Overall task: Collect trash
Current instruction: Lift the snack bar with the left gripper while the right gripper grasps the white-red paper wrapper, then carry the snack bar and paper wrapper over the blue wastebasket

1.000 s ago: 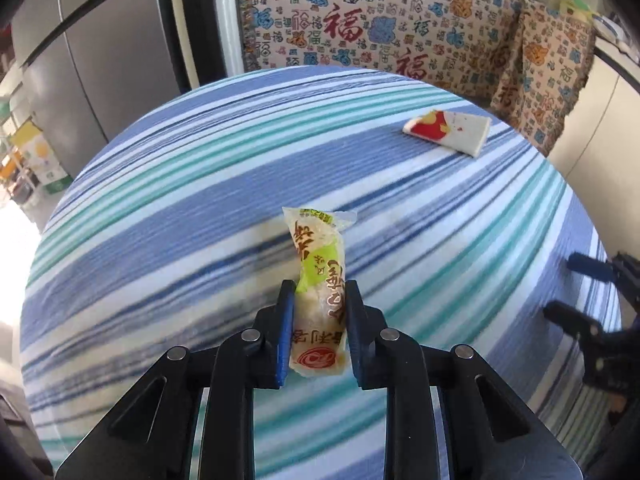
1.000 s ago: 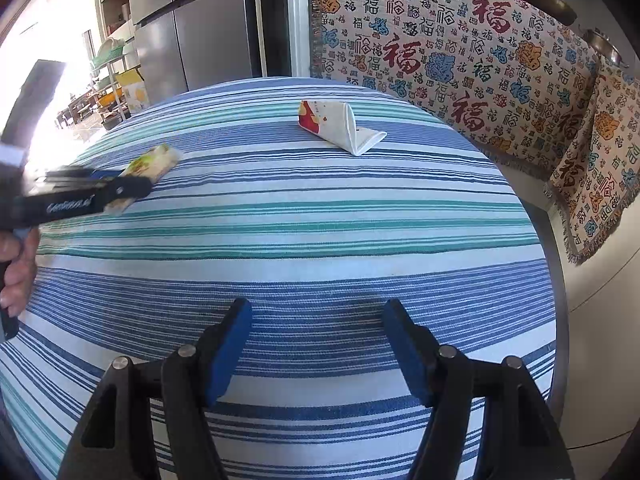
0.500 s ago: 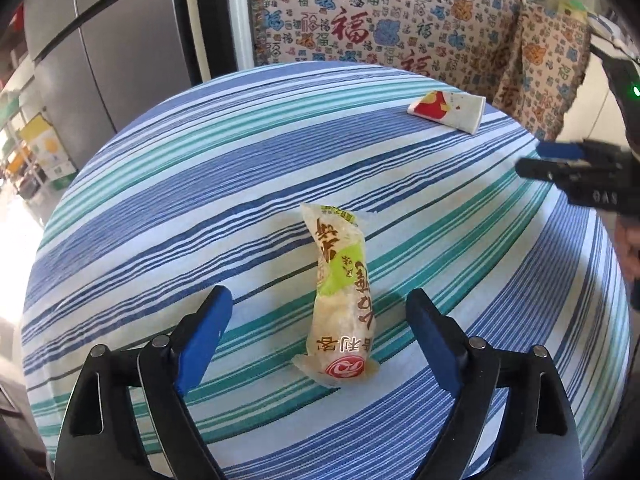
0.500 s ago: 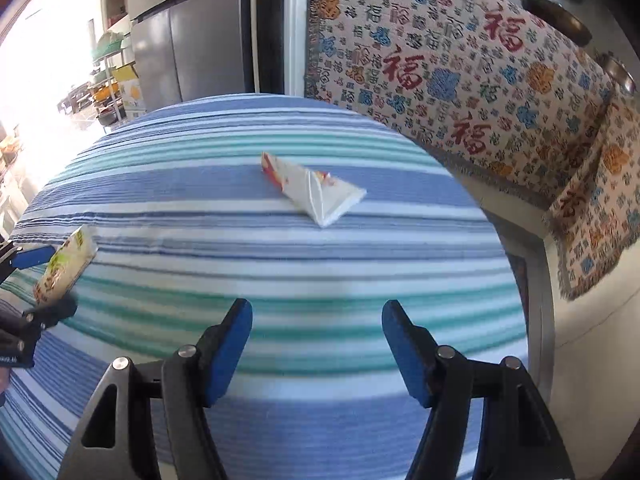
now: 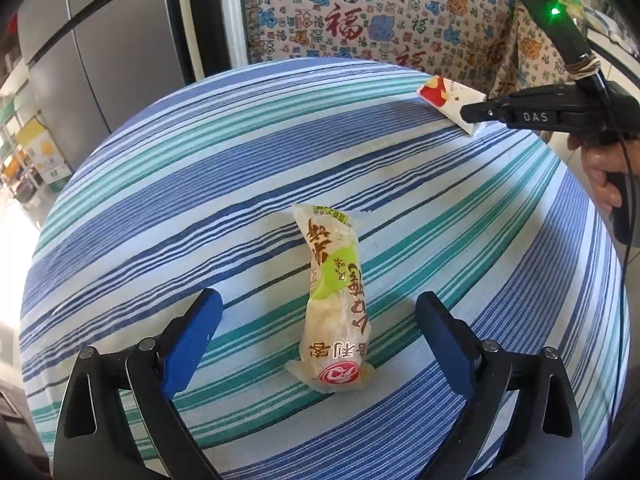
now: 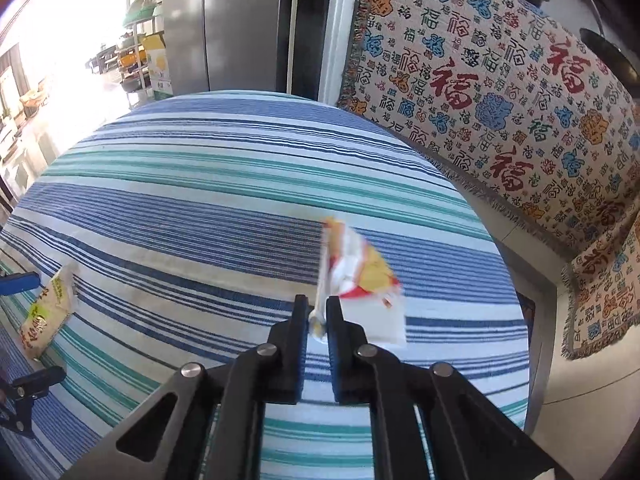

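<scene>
A pale snack packet (image 5: 336, 304) with a green label lies on the striped tablecloth (image 5: 180, 184). My left gripper (image 5: 318, 298) straddles it, jaws opening wide, pads clear of the packet on both sides. At the table's far right edge, my right gripper (image 5: 468, 114) is shut on a white, red and yellow wrapper (image 5: 444, 94). The right wrist view shows that wrapper (image 6: 360, 272) pinched by its edge in the right gripper (image 6: 317, 304), standing up, blurred. The snack packet (image 6: 46, 316) shows at the left there.
A cloth with red and blue characters (image 5: 360, 12) drapes furniture behind the table. A grey fridge (image 5: 100, 40) stands at the back left. A hand (image 5: 604, 172) holds the right gripper's handle. The round table's edge drops off at the right (image 6: 516, 320).
My left gripper let go of the snack packet and opened wide around it. My right gripper travelled across the table to the folded wrapper and shut on it.
</scene>
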